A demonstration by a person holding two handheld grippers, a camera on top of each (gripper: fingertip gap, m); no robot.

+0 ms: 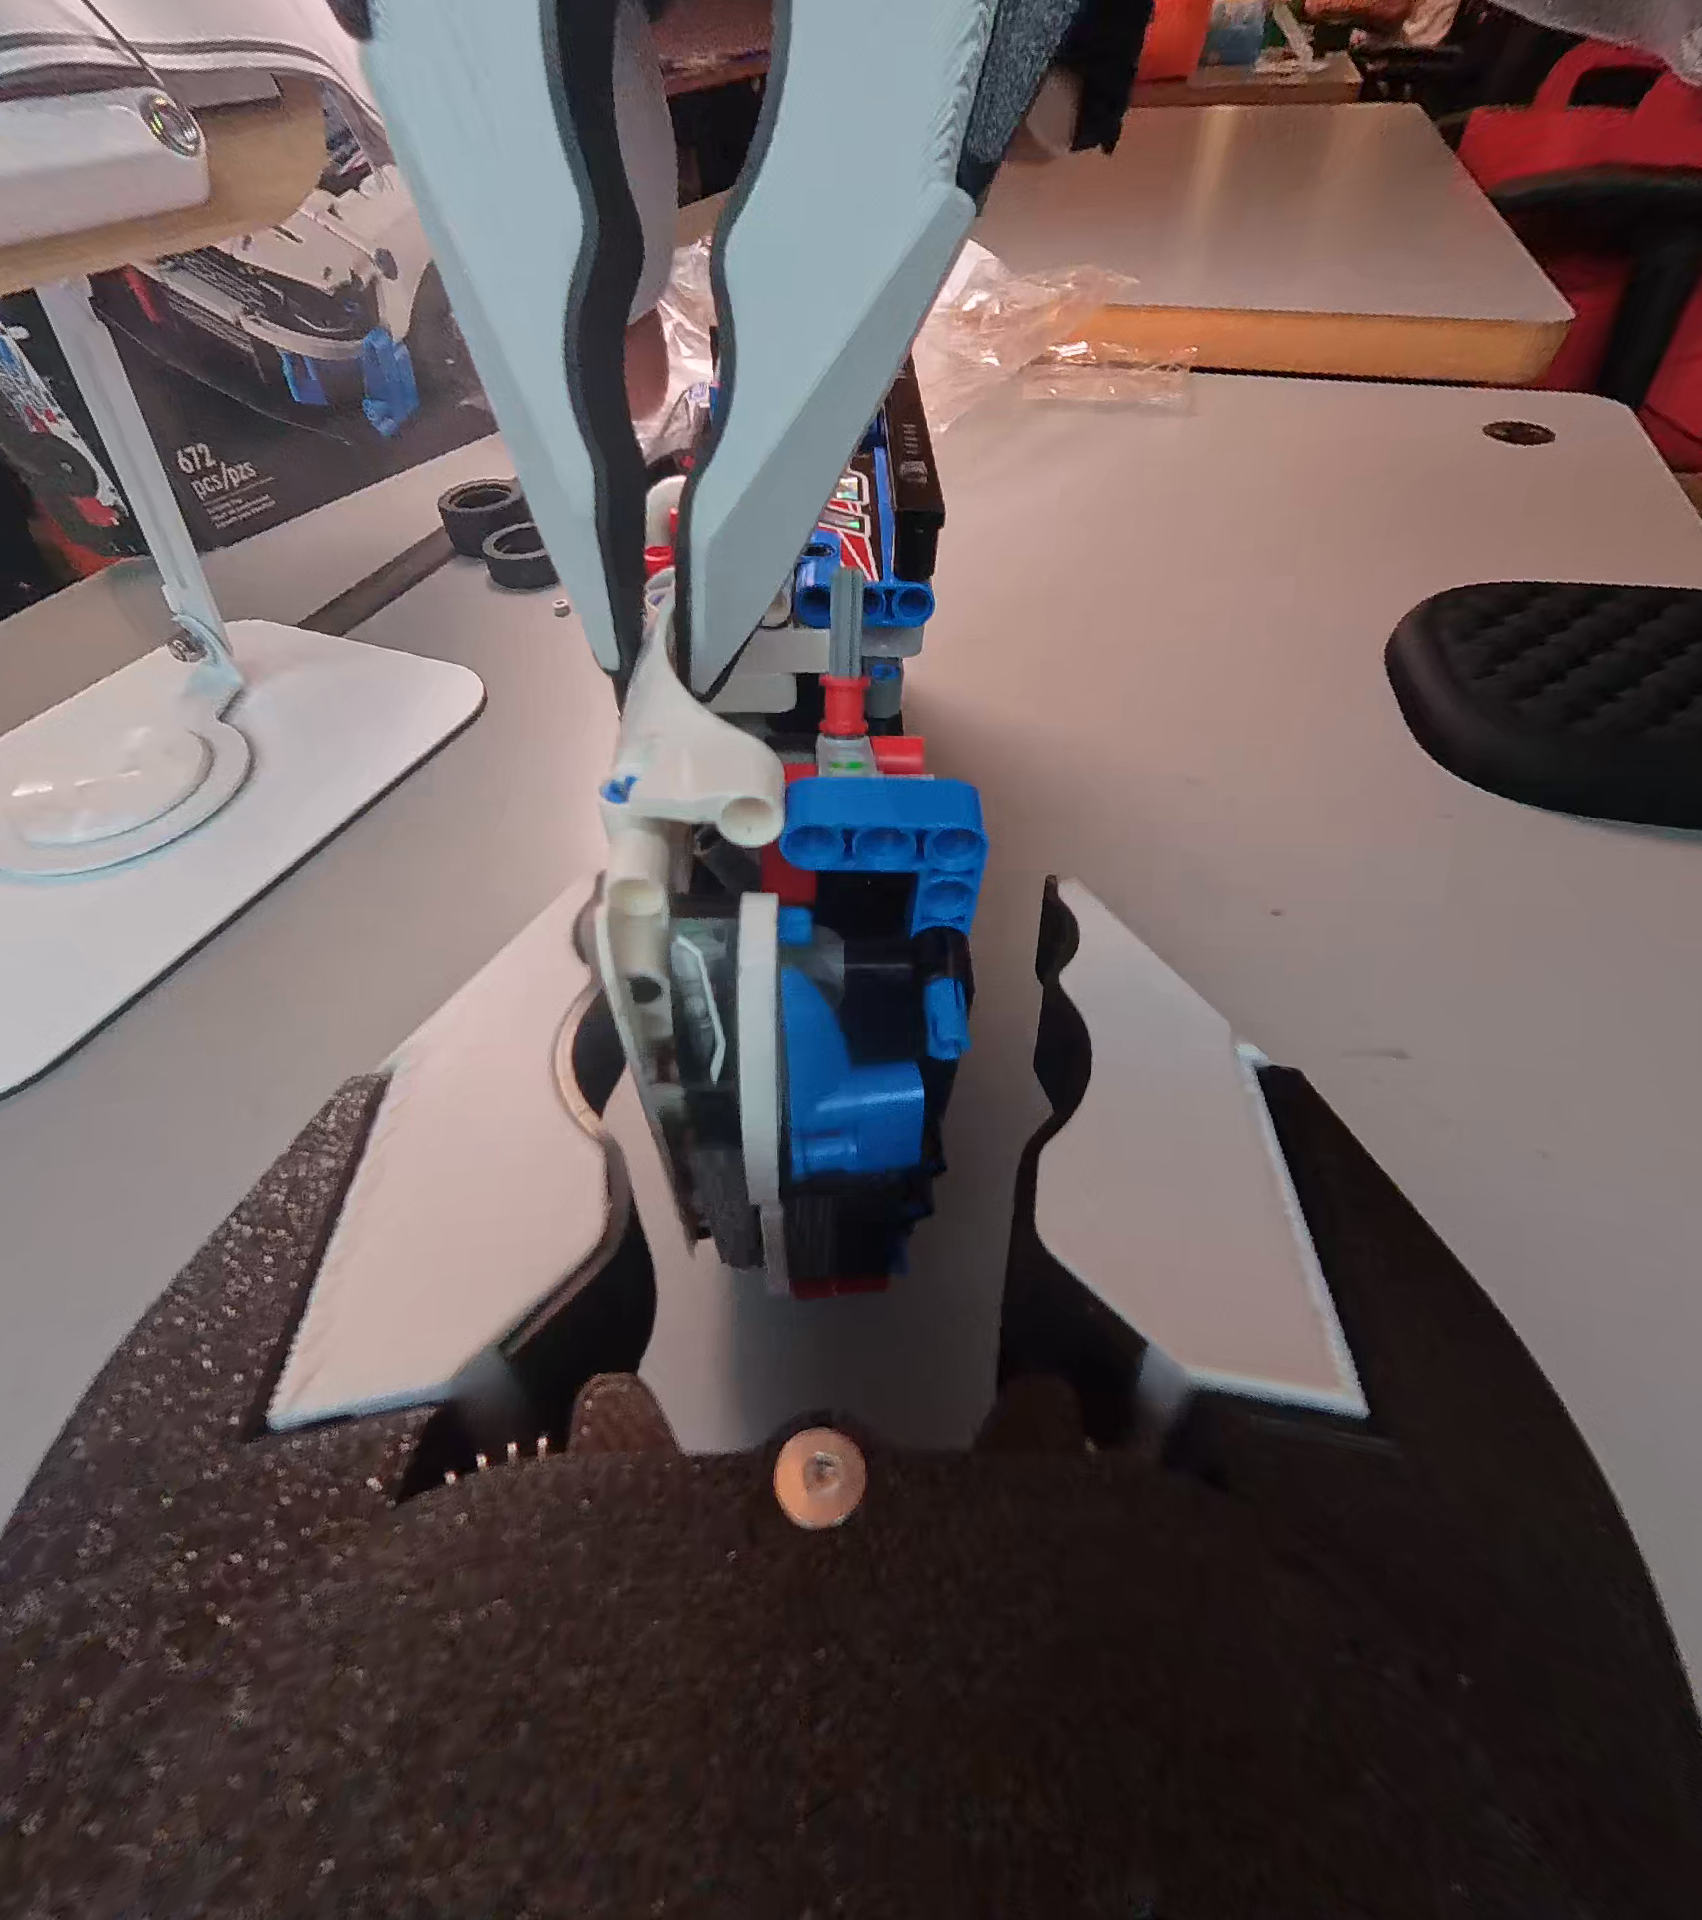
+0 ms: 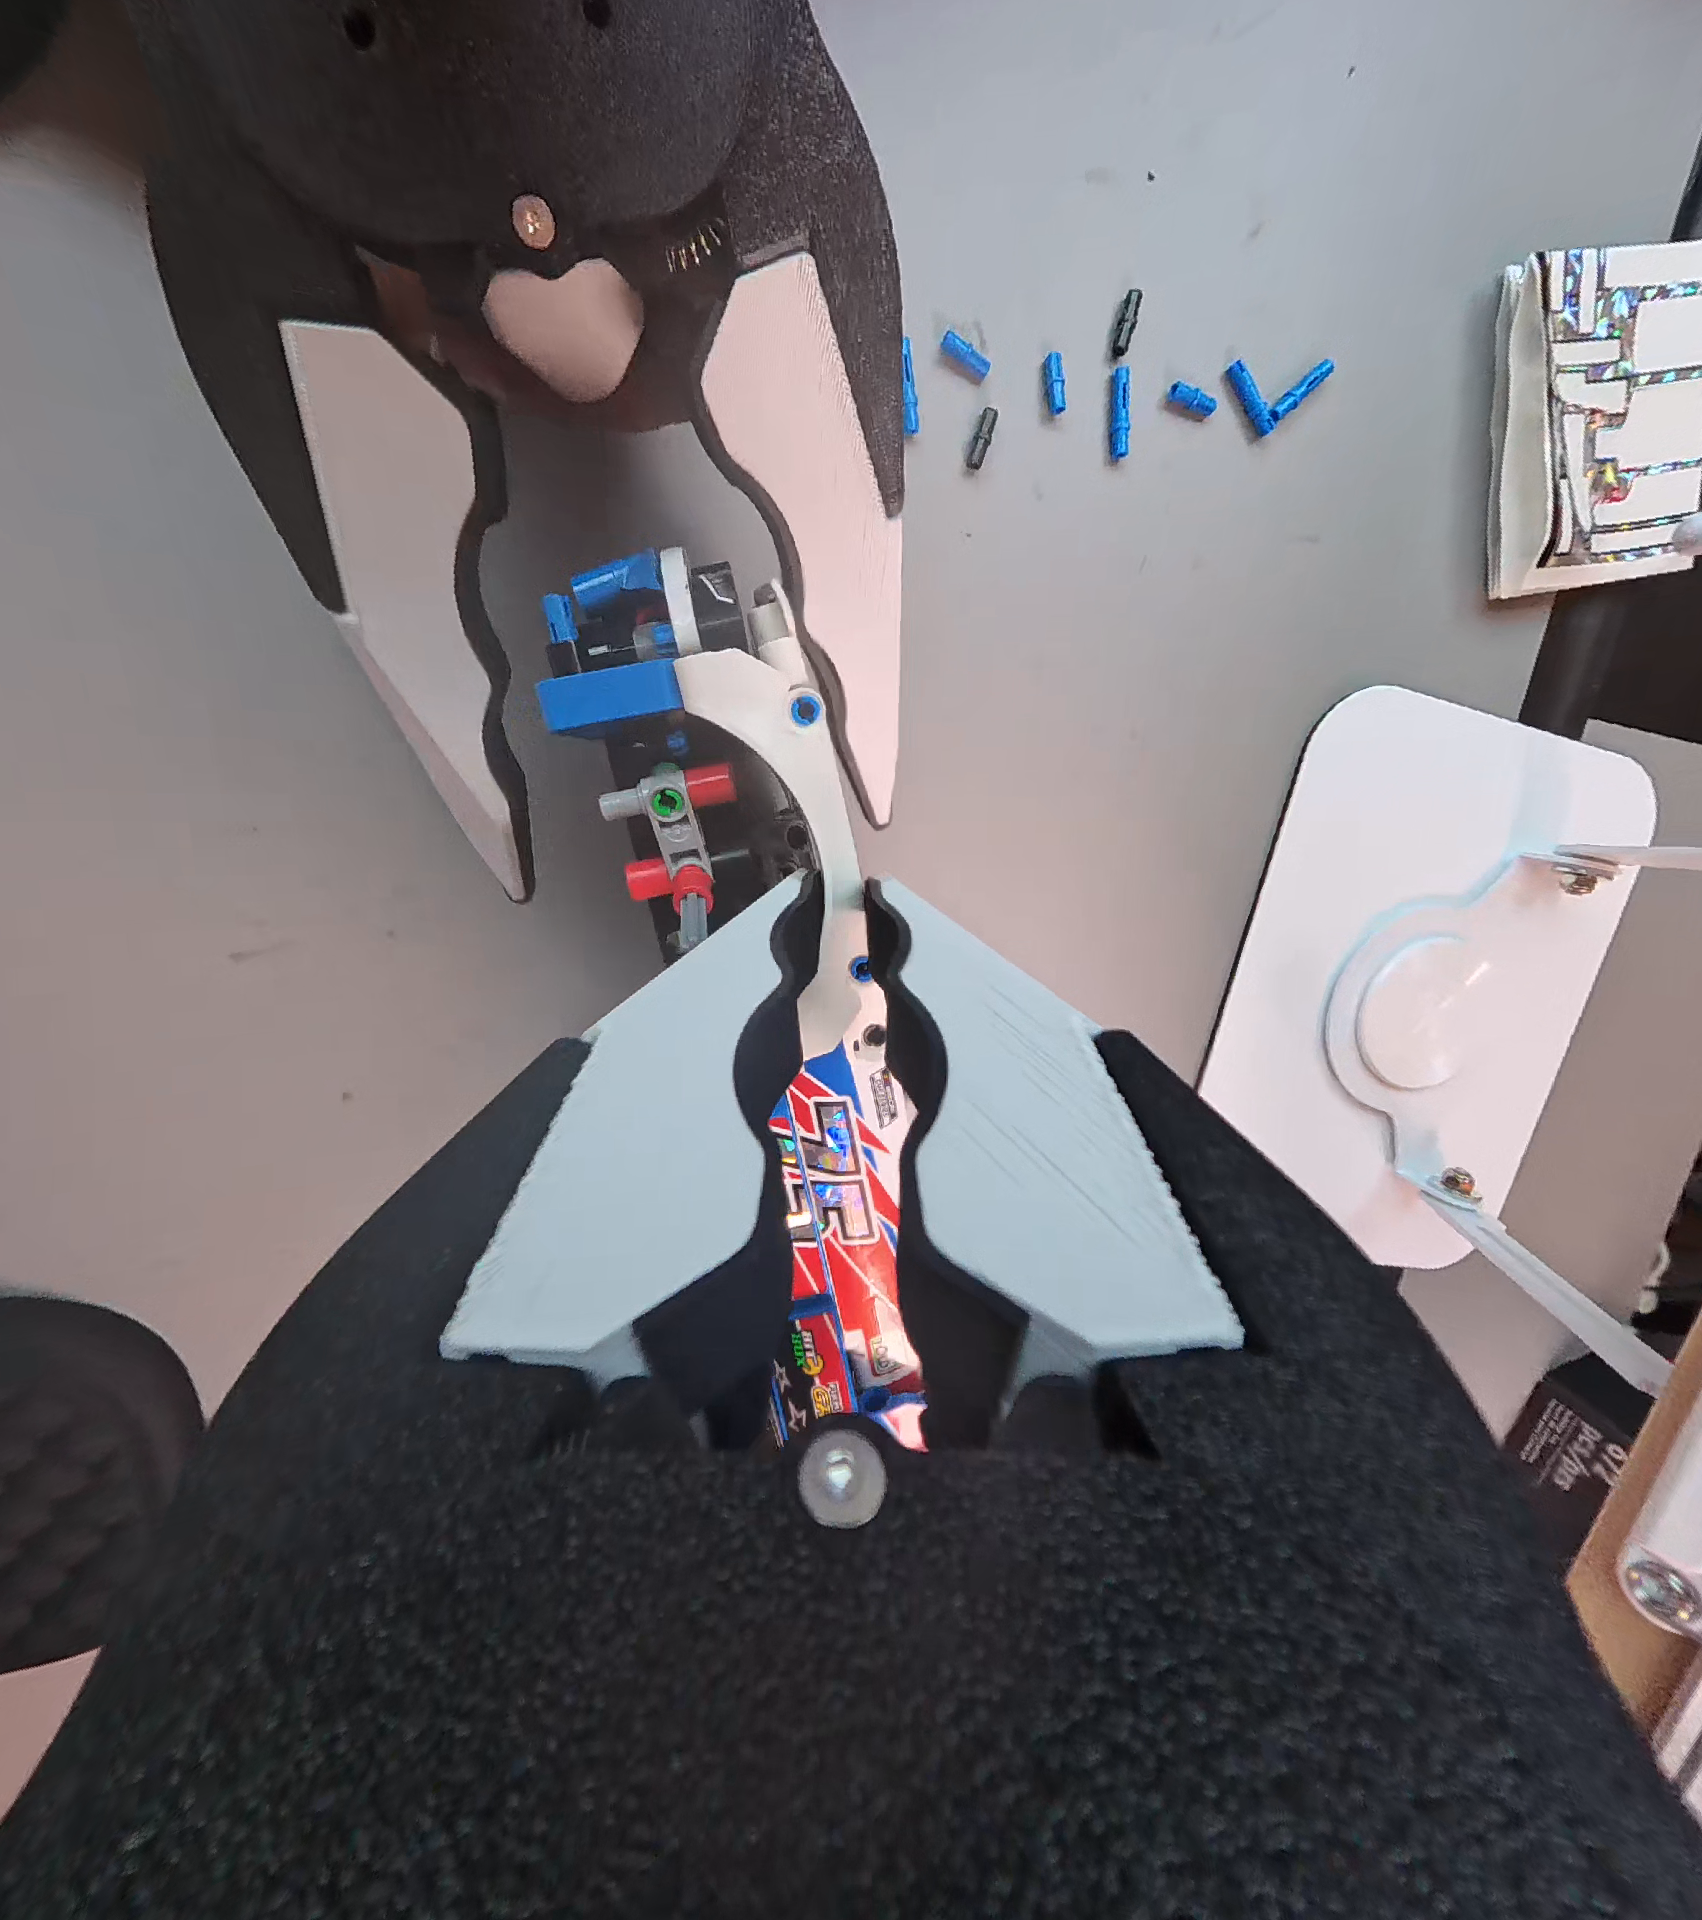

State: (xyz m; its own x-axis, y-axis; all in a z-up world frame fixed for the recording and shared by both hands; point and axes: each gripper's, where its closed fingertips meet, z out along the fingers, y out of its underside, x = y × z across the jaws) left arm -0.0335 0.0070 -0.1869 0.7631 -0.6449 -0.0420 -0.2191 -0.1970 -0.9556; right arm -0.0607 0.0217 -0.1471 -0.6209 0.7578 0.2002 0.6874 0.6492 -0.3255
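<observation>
A blue, white, black and red brick-built car model (image 1: 857,1101) stands on the grey table (image 1: 1294,935). My left gripper (image 1: 816,935) is open with the model's near end between its fingers. The left finger (image 1: 473,1143) lies against the model's white side and the right finger (image 1: 1169,1143) stands apart. My right gripper (image 1: 665,675) comes down from above, shut on the model's white curved panel (image 1: 691,769). In the right wrist view my right gripper (image 2: 839,894) pinches that panel (image 2: 805,790). The left gripper (image 2: 696,847) straddles the model (image 2: 608,696) beyond.
A white stand base (image 1: 151,831) sits left; it also shows in the right wrist view (image 2: 1429,987). A black padded rest (image 1: 1605,696) lies right. Two black tyres (image 1: 504,530), a set box (image 1: 234,416) and plastic bags (image 1: 1055,322) lie behind. Several blue and black pins (image 2: 1117,405) and a sticker sheet (image 2: 1605,416) lie nearby. One gripper's finger ends stand about 5 cm off the other's.
</observation>
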